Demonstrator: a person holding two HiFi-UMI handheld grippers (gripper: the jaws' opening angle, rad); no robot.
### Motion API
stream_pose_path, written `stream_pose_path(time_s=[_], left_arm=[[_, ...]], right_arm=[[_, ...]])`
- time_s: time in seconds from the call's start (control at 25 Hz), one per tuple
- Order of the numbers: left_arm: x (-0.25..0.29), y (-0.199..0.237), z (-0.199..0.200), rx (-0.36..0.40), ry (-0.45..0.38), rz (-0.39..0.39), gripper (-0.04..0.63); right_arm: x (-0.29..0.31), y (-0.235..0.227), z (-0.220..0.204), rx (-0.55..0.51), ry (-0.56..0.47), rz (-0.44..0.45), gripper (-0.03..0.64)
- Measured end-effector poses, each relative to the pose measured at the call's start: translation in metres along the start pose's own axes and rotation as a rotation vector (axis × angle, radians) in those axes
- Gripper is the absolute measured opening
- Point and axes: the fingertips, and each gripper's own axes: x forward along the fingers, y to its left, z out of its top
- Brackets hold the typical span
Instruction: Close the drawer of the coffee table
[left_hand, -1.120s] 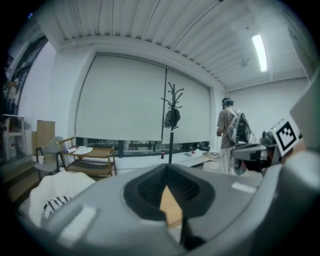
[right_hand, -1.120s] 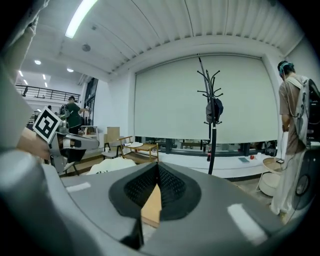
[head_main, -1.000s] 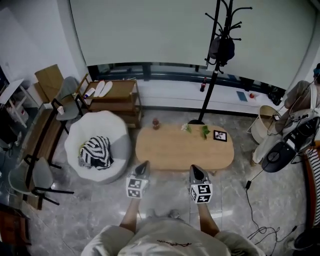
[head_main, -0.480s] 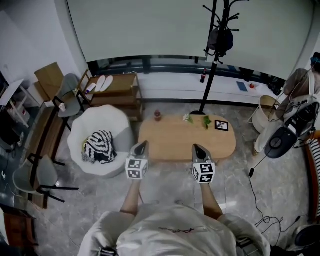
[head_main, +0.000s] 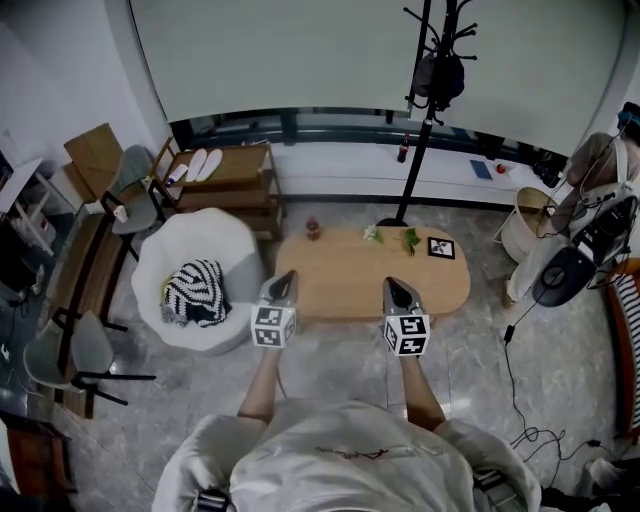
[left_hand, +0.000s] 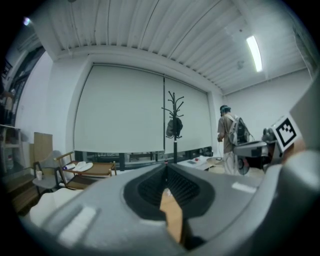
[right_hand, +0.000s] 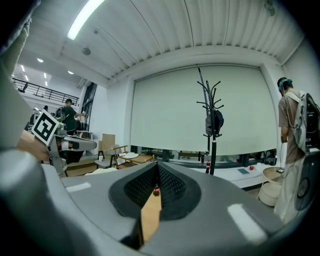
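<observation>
The oval wooden coffee table stands in the middle of the room; no pulled-out drawer shows in the head view. My left gripper hangs with its tip over the table's near left edge, jaws shut and empty. My right gripper is level with it over the near right edge, also shut and empty. In the left gripper view the left gripper has its pads together, with only a sliver of the table's wood showing below. The right gripper view shows the right gripper closed the same way.
A white beanbag holding a striped cloth sits left of the table. On the tabletop are a small red bottle, a plant sprig and a marker card. A coat stand rises behind; a fan and cables lie right.
Both grippers have risen and moved forward together, from short of the table's near edge to over it. Both stay shut.
</observation>
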Motion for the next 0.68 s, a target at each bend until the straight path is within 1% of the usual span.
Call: stream_pose_path(time_s=[0.32, 0.68], left_arm=[[0.004, -0.002, -0.002, 0.004, 0.019, -0.005, 0.002], [0.011, -0.008, -0.008, 0.004, 0.019, -0.012, 0.002]], right_arm=[[0.004, -0.002, -0.004, 0.003, 0.011, 0.01, 0.005], [0.004, -0.007, -0.008, -0.003, 0.02, 0.013, 0.006]])
